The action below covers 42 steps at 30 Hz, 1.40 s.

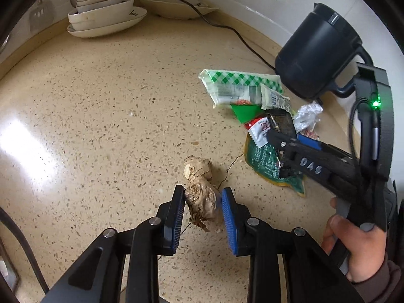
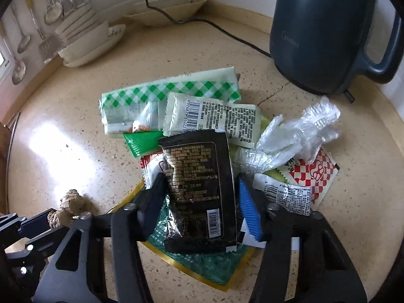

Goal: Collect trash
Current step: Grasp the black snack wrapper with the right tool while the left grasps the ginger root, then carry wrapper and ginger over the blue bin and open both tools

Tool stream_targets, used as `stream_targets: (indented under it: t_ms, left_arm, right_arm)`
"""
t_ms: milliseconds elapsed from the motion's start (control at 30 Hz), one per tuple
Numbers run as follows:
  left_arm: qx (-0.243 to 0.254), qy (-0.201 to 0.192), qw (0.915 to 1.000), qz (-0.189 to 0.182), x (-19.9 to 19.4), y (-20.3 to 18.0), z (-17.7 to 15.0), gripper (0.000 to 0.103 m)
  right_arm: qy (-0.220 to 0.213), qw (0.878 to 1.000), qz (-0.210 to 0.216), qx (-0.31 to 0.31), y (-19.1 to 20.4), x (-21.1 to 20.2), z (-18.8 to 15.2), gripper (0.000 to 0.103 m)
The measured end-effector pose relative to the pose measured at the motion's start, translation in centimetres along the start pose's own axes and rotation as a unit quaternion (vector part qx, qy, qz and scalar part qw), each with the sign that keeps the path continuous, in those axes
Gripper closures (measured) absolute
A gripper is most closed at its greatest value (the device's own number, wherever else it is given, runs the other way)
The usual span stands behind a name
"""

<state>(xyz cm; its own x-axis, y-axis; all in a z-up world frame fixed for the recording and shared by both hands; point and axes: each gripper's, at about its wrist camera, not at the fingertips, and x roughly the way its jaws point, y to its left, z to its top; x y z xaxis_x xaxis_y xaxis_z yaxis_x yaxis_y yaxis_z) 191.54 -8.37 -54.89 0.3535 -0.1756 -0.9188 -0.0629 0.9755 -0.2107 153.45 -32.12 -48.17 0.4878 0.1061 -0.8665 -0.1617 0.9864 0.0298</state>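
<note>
Not much looks finished yet, judging by how everything is laid out. On the speckled counter (image 1: pixel 101 116) a piece of ginger root (image 1: pixel 200 192) is bracketed by the left tool (image 1: pixel 202 217), whose blue pads are set close on both sides of it; the left pad seems to be touching, the right one is just beside it, so a firm clamp can't really be confirmed, more like closing in. Over by the dark kettle (image 2: pixel 318 32) the main trash heap is piled: a green-checked packet (image 2: pixel 171 93), a white barcode sachet (image 2: pixel 212 118), a crumpled clear plastic glove (image 2: pixel 300 136), a red-and-white checked sachet (image 2: pixel 315 174), and a green pouch with a yellow edge (image 2: pixel 202 265) at the bottom. The black wrapper (image 2: pixel 199 189) on top is straddled by the right tool (image 2: pixel 202 207), fingers spread apart with the wrapper sitting between them, not pinched as far as can be told. No bin or bag is seen in either view, so nothing can be counted as collected; pretty much the whole pile plus the ginger is left to be dealt with. A stack of bowls (image 1: pixel 103 7) is parked at the back, well apart from the mess.
</note>
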Motion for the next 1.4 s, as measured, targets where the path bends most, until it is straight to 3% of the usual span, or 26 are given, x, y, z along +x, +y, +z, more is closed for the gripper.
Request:
stream_targets:
  t_ms: [67, 133, 400, 633, 667, 800, 1000, 1200, 1400]
  left_arm:
    - [0.000, 0.000, 0.9999, -0.011, 0.1, 0.3, -0.2, 0.078]
    - [-0.004, -0.002, 0.9997, -0.024, 0.3, 0.7, -0.5, 0.078]
    - [0.010, -0.020, 0.9988, -0.045, -0.2, 1.2, -1.7, 0.080]
    - [0.026, -0.028, 0.9973, -0.063, -1.5, 2.0, -5.1, 0.080]
    - [0.033, -0.045, 0.9959, -0.071, -1.7, 2.2, -5.7, 0.080]
    - [0.049, -0.055, 0.9944, -0.076, -4.1, 3.5, -9.4, 0.080]
    - [0.073, -0.068, 0.9920, -0.078, -8.6, 6.6, -17.4, 0.080]
    - [0.081, -0.051, 0.9936, -0.060, -9.6, 9.8, -24.6, 0.080]
    - [0.060, -0.007, 0.9967, -0.055, -7.9, 13.0, -29.6, 0.080]
  right_arm:
    - [-0.005, 1.000, 0.010, 0.015, -0.7, -0.5, -0.1, 0.065]
    - [-0.011, 0.999, 0.022, 0.022, -1.1, -1.0, -0.3, 0.085]
    - [-0.036, 0.998, 0.027, 0.046, -1.9, -4.3, -1.5, 0.087]
    - [-0.051, 0.997, 0.028, 0.059, -0.9, -8.1, -3.7, 0.087]
    - [-0.054, 0.996, 0.029, 0.060, -0.5, -8.6, -4.1, 0.087]
    - [-0.056, 0.996, 0.035, 0.061, 1.5, -10.8, -6.8, 0.087]
    - [-0.066, 0.994, 0.049, 0.065, 7.2, -15.3, -12.6, 0.087]
    - [-0.054, 0.994, 0.072, 0.069, 13.0, -18.7, -19.0, 0.087]
    - [0.003, 0.995, 0.077, 0.059, 16.7, -17.7, -24.6, 0.087]
